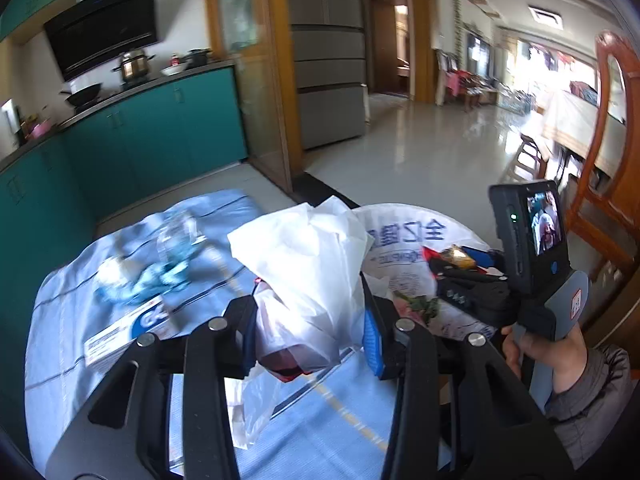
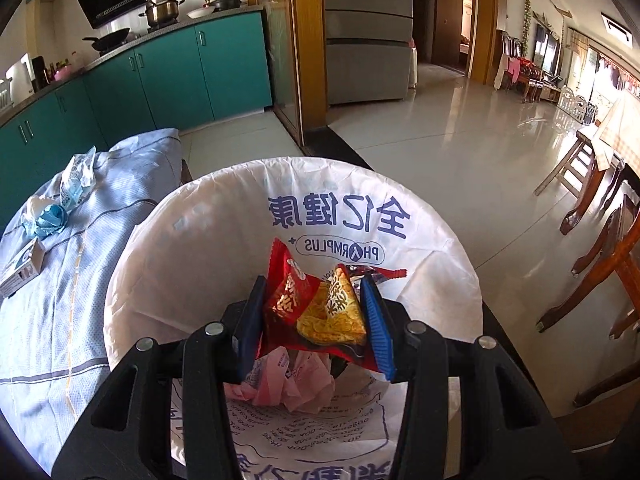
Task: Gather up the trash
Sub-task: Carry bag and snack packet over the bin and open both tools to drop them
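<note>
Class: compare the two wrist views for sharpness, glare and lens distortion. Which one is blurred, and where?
Left wrist view: motion blur smears the crumpled blue trash and tablecloth. Right wrist view: sharp; the snack wrapper print is crisp. Both: fisheye bends the cabinets; window glare washes the floor.

Snack wrapper held over the lined trash bin

The right tool [image 2: 316,320] pinches a red-and-yellow snack wrapper [image 2: 320,308] between its blue fingers [image 2: 378,328] above the white bin bag [image 2: 192,264], where pink crumpled plastic [image 2: 296,384] lies. Far left, on the blue-clothed counter [image 2: 80,280], sit blue crumpled wrappers [image 2: 50,218] and a small box [image 2: 20,270].
</note>
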The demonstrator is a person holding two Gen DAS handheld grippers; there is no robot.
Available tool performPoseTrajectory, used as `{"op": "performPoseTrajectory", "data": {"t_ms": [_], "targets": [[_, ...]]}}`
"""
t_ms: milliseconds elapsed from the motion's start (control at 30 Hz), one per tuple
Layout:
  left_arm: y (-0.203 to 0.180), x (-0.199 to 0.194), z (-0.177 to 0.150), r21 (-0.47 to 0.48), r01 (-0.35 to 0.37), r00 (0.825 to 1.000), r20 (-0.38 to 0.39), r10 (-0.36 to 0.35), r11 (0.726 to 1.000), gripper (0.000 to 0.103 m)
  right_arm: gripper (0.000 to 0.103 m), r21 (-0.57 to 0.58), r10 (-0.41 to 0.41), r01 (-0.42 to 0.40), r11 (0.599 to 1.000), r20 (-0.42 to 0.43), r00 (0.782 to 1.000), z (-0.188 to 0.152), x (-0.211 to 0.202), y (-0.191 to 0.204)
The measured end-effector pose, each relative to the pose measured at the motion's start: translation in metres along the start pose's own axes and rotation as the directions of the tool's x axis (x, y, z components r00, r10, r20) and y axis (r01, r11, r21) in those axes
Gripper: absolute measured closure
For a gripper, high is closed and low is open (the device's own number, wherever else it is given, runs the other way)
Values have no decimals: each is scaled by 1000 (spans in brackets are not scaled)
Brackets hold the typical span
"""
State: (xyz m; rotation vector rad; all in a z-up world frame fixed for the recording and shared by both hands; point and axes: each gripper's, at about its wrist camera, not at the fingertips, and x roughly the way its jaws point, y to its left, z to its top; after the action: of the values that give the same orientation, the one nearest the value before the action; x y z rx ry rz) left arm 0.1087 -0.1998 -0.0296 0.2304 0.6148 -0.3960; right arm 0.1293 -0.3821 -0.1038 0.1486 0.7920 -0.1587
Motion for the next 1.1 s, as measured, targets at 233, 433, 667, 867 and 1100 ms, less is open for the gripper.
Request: {"op": "performPoseTrajectory", "data": {"t_ms": [233, 433, 667, 867, 1100], "targets": [[-40, 31, 11, 82, 42, 999, -11, -41, 996, 61, 56, 35, 12, -11, 999, -13, 1000, 0, 1, -10], [-59, 62, 13, 102, 70, 997, -47, -65, 992, 61, 56, 72, 25, -23, 997, -28, 999, 1, 4, -18], [-65, 78, 14, 111, 76, 996, -63, -70, 991, 54, 49, 90, 32, -30, 995, -23, 999, 3, 4, -21], [-64, 77, 12, 113, 78, 995, -64, -71, 991, 44, 44, 123, 30, -29, 992, -5, 1000, 4, 1, -25], [-51, 78, 11, 69, 99, 994, -58, -95, 993, 35, 44, 176, 30, -34, 984, 28, 999, 7, -5, -33]]}}
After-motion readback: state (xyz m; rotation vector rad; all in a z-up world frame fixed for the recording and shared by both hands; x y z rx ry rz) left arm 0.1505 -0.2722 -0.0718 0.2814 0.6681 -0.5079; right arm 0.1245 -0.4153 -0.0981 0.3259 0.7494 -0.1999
